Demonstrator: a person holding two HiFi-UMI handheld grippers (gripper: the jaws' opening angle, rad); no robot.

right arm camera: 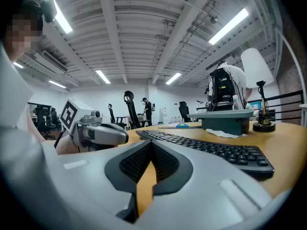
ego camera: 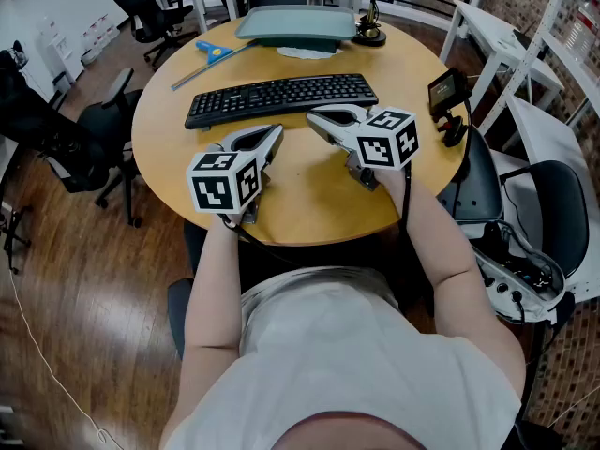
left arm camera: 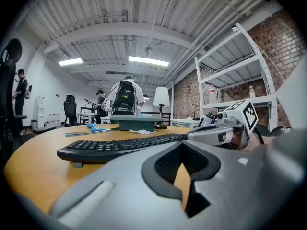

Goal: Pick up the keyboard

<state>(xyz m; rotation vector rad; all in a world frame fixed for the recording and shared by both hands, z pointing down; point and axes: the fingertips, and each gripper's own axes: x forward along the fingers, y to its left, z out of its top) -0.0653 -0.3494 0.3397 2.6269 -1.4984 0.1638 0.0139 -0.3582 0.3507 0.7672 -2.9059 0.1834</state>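
On the round wooden table (ego camera: pixel 309 204), the black keyboard (ego camera: pixel 281 97) lies flat across the middle, its long side facing the person. Beyond it, at the far edge, sits a grey stand (ego camera: pixel 295 23). Just on the near side of the keyboard, the left gripper (ego camera: pixel 275 131) and right gripper (ego camera: pixel 314 117) are held side by side, tips near it but not touching; each has its jaws pressed together with nothing between them. A small blue-handled tool (ego camera: pixel 214 52) lies beyond the keyboard's left end.
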